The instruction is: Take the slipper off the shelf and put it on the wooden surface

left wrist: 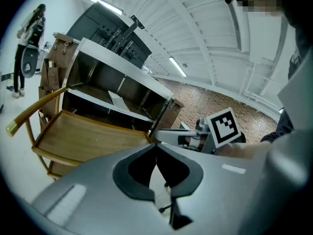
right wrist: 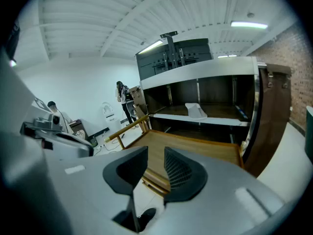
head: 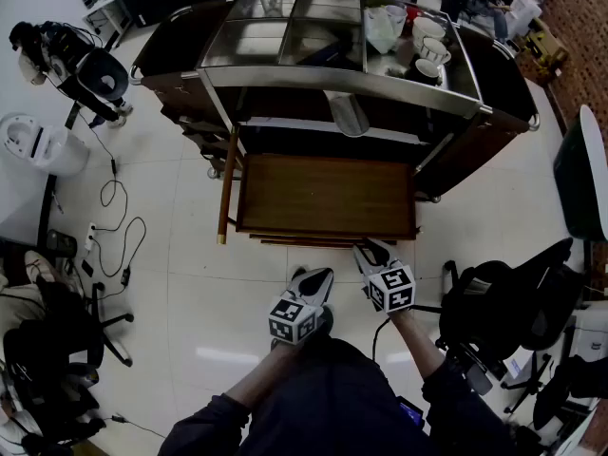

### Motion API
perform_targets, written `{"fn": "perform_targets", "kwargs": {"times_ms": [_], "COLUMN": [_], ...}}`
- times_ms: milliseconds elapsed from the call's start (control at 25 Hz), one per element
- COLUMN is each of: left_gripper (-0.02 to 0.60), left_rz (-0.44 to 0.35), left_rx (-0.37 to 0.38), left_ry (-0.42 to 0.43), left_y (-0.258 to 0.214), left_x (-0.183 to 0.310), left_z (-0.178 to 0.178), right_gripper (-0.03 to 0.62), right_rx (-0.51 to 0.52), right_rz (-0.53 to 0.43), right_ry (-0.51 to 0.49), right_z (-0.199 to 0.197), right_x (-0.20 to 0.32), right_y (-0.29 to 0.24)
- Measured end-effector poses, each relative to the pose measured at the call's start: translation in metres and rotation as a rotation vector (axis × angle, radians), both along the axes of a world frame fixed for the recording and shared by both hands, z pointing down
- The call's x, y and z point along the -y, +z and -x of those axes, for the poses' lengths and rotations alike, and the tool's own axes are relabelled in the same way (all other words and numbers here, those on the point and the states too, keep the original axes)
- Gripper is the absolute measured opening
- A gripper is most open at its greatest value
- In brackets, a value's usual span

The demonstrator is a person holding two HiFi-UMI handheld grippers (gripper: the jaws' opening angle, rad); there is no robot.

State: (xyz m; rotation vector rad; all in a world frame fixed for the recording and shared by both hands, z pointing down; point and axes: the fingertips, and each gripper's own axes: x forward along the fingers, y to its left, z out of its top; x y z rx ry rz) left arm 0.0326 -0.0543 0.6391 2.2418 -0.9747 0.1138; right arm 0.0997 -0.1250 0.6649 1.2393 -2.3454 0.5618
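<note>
A pale slipper lies on the middle shelf of a dark cart, upright and alone; it also shows as slipper and slipper. Below it a wooden surface juts out toward me, bare, seen too as wooden surface and wooden surface. My left gripper hovers over the floor in front of that surface, shut with nothing in it; its tips meet at left gripper. My right gripper is by the surface's front right corner, open and empty, right gripper.
White cups and a bag stand on the cart's metal top. Office chairs sit at the right and lower left. Cables trail over the floor at left near a white device. A person stands far off.
</note>
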Motion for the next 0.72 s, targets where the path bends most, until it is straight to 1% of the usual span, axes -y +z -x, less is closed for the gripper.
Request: {"fn": "perform_targets", "kwargs": {"times_ms": [200,360,440,560,720], "left_gripper": [0.015,0.015,0.018,0.020,0.020], "left_rz": [-0.032,-0.054,-0.041,-0.005,0.015], "left_rx": [0.030,0.040,0.026,-0.005,-0.019], "left_ry": [0.002,0.002,0.006,-0.008,-0.021], "left_y": [0.007,0.016,0.021,0.025,0.031], "left_x": [0.063,0.105,0.122,0.143,0.165], "left_z": [0.028,0.041,0.045,0.052,0.067], "right_gripper": [0.106,0.106,0.106,0.110,0.130], "right_rx": [-0.024,-0.106,-0.150,-0.203,-0.239], "right_rz": [-0.047,-0.069,-0.066,-0.052,-0.028], "right_ry": [0.000,0.039,0.066,0.104,0.187], "right_z": [0.023,0.016,0.012,0.008,0.000], "right_x": [0.135,0.258,0.315,0.385,0.451], "right_y": [0.011,0.024,0.033,0.044,0.061]}}
